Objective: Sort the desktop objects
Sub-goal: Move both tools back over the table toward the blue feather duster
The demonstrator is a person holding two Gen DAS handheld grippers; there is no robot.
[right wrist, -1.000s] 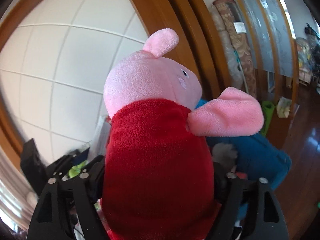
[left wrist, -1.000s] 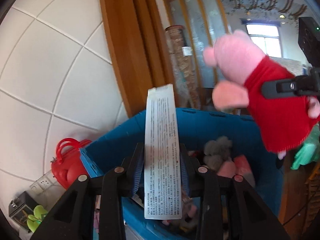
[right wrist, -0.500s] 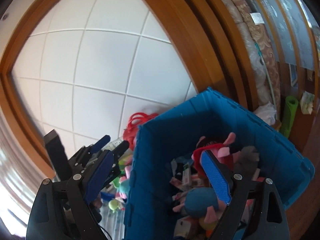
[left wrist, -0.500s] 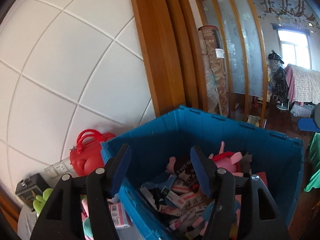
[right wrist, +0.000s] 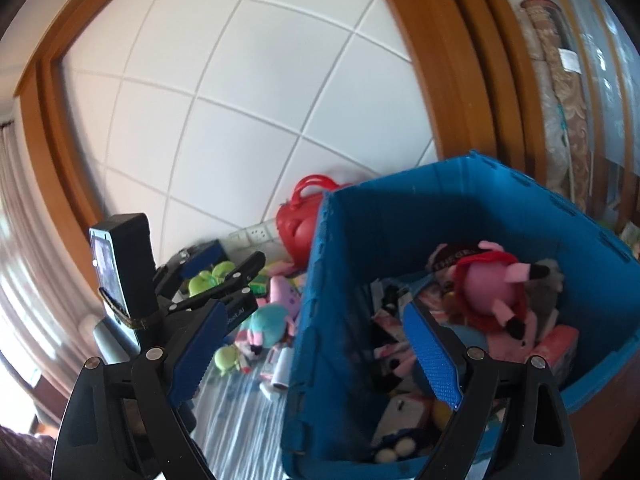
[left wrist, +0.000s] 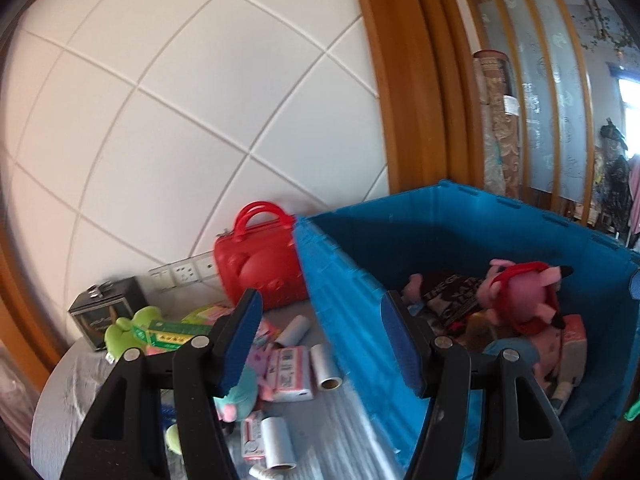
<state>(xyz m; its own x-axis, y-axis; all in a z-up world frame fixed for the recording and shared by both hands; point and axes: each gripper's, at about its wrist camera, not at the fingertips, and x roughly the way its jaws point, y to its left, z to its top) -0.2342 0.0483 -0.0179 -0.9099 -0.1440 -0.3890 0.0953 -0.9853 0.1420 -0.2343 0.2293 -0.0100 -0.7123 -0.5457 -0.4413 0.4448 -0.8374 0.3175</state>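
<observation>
White tiled wall behind; blue bin (left wrist: 460, 240) my landmark; both my grippers, left gripper (left wrist: 320, 344) and right gripper (right wrist: 316, 356), wide, empty; teal plush (left wrist: 240, 394) left of bin, soft, light; I'd pinch body; paper rolls (left wrist: 326, 366) crushable.

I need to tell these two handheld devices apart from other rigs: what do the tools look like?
Both match: the left tool and right tool have black plastic fingers with silver rivets and blue ribbed pads. Seen from the right wrist, the left one carries a strapped-on black phone-like device.
</observation>
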